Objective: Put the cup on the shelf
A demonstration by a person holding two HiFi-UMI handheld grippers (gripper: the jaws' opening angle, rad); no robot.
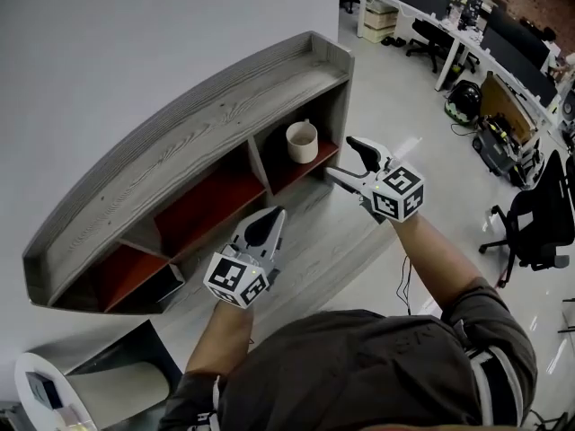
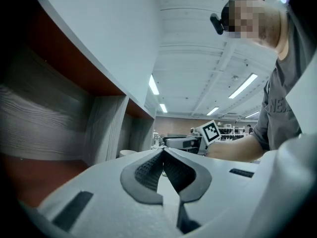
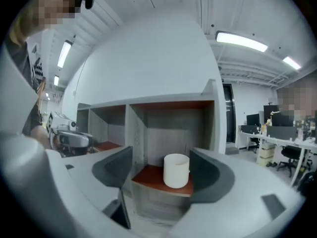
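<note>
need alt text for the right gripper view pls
A white cup stands upright on the red floor of the rightmost compartment of the grey shelf, seen beyond the open, empty jaws of the right gripper. The left gripper shows at the left edge, and office desks fill the background at right.

1x white cylindrical cup (image 1: 302,142). 1x grey wood-grain shelf unit (image 1: 180,142), red-brown floors inside, 3 compartments visible. 2x white two-jaw grippers: left gripper (image 1: 277,214), right gripper (image 1: 340,157). 1 black-and-white marker cube (image 1: 235,279) per gripper, 2 total. Bkgd: at least 2 black office chairs (image 1: 537,212); exact no. unclear.
</note>
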